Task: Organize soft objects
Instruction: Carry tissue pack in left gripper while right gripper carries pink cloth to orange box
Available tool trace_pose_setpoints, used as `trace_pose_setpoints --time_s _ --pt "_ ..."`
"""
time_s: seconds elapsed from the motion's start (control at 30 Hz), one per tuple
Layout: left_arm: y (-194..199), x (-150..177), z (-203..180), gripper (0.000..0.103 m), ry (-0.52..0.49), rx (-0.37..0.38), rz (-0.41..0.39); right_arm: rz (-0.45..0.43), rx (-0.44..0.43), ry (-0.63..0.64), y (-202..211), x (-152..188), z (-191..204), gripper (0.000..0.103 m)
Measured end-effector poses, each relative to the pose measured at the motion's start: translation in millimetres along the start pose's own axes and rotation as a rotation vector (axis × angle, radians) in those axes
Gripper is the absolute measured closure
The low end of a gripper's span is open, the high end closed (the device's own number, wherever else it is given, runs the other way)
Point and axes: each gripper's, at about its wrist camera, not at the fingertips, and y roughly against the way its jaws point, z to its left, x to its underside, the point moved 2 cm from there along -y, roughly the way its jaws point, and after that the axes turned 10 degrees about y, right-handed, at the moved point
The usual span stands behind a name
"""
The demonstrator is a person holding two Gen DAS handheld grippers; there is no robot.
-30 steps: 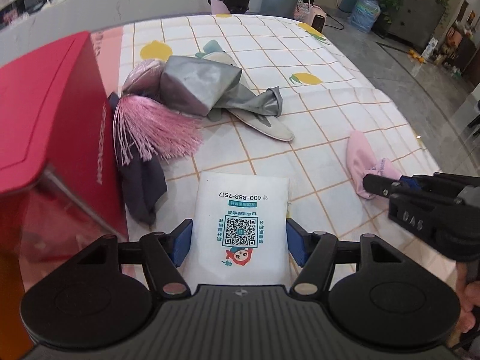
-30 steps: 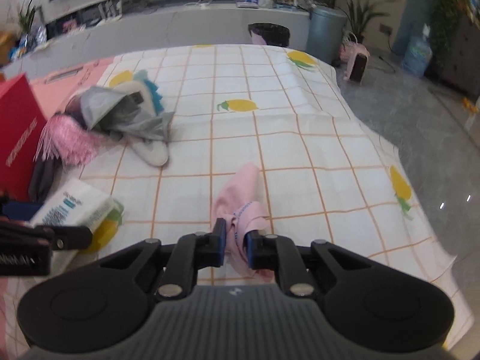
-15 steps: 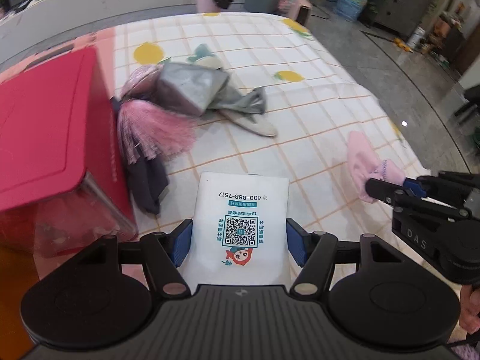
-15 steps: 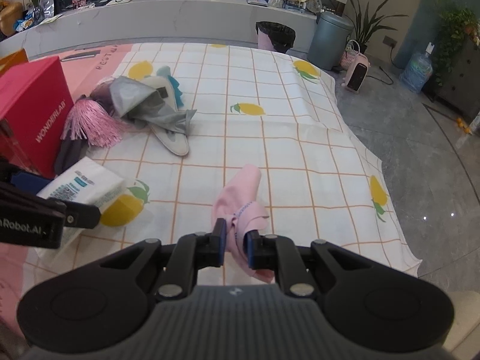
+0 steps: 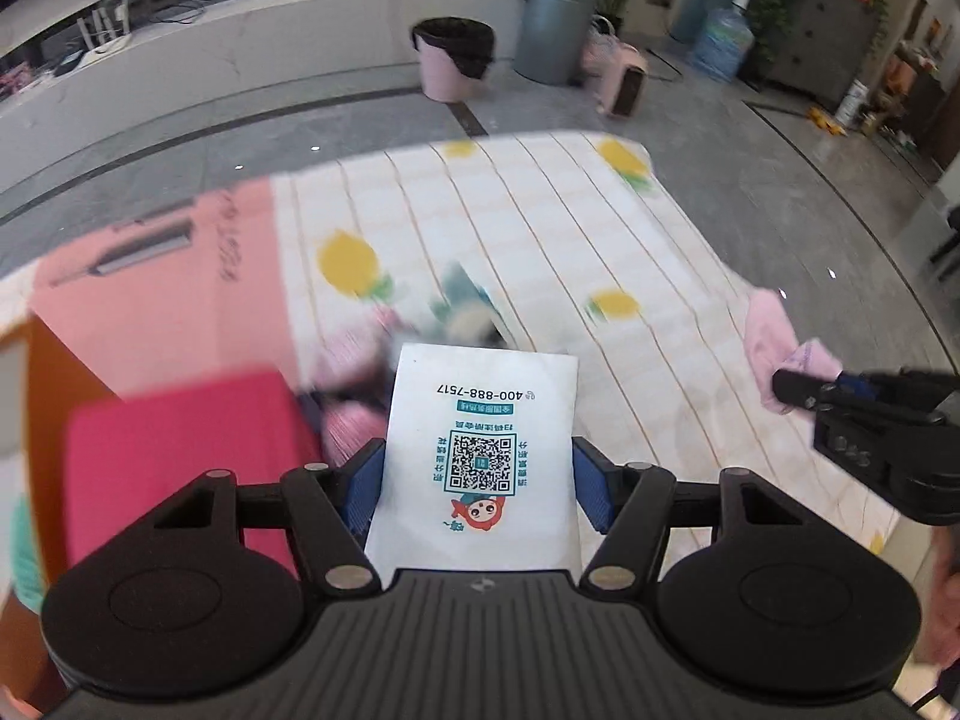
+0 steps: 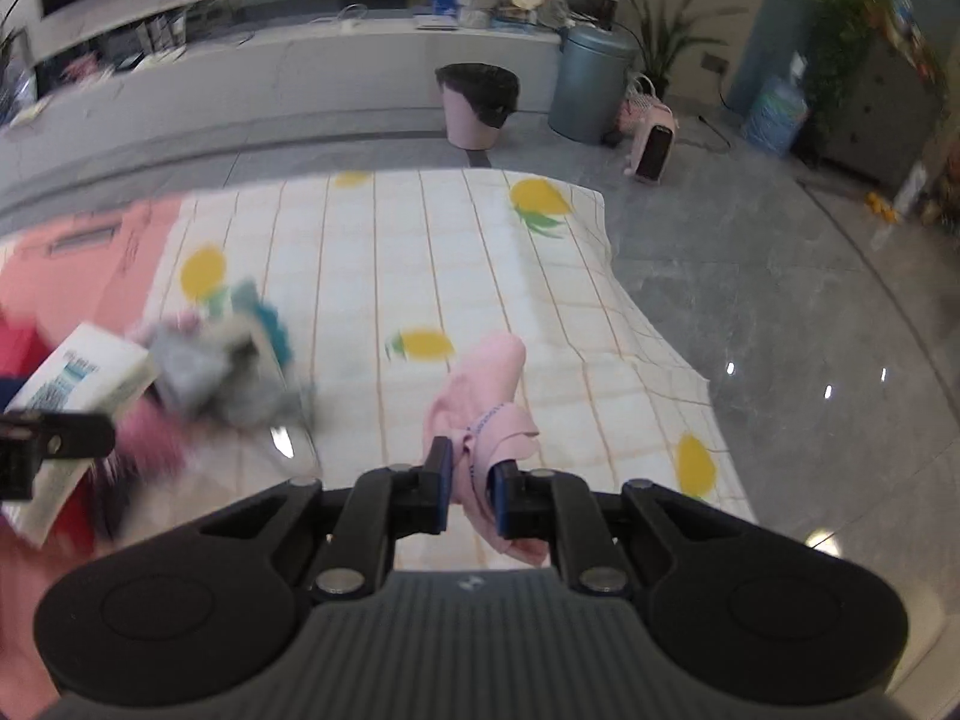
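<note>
My left gripper (image 5: 477,480) is shut on a white tissue pack (image 5: 480,450) with a QR code, held high above the checked tablecloth (image 5: 540,210). My right gripper (image 6: 471,480) is shut on a pink cloth (image 6: 480,396) and lifts it above the table; the cloth also shows in the left wrist view (image 5: 774,336). The tissue pack shows at the left of the right wrist view (image 6: 78,384). A blurred pile of grey, pink and teal soft things (image 6: 222,372) lies on the tablecloth.
A red box (image 5: 174,450) stands below left of the tissue pack. A pink mat (image 5: 162,294) covers the table's left end. On the floor beyond stand a pink bin (image 5: 453,63), a grey bin (image 5: 555,24) and a small heater (image 6: 651,147).
Both grippers have risen well above the table with their loads, so the table looks farther away. The red box now sits lower in the left wrist view.
</note>
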Motion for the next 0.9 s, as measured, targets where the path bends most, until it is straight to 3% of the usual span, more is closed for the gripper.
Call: trace_pose_setpoints --time_s 0.13,0.3,0.4,0.5,0.67,0.83,0.9 --pt "12 -43 15 0.029 0.029 -0.023 -0.043 0.048 -0.013 -0.127 -29 -37 14 0.091" --pt "25 -86 44 0.029 0.015 -0.2 -0.122 0.06 -0.11 -0.274 -56 -76 48 0.091" --pt "41 -99 69 0.029 -0.003 -0.282 -0.199 0.019 -0.172 -0.292 -55 -102 85 0.091" --pt "55 -108 108 0.029 0.052 -0.355 -0.194 -0.017 -0.228 -0.284 -48 -127 129 0.091" --pt "91 -108 186 0.029 0.19 -0.333 -0.213 -0.101 -0.342 -0.143 -17 -160 214 0.091" --pt "128 -84 262 0.029 0.394 -0.17 -0.174 -0.161 -0.482 0.013 26 -159 294 0.091" --pt "137 -66 279 0.029 0.424 -0.162 -0.186 -0.183 -0.555 0.018 39 -150 312 0.091"
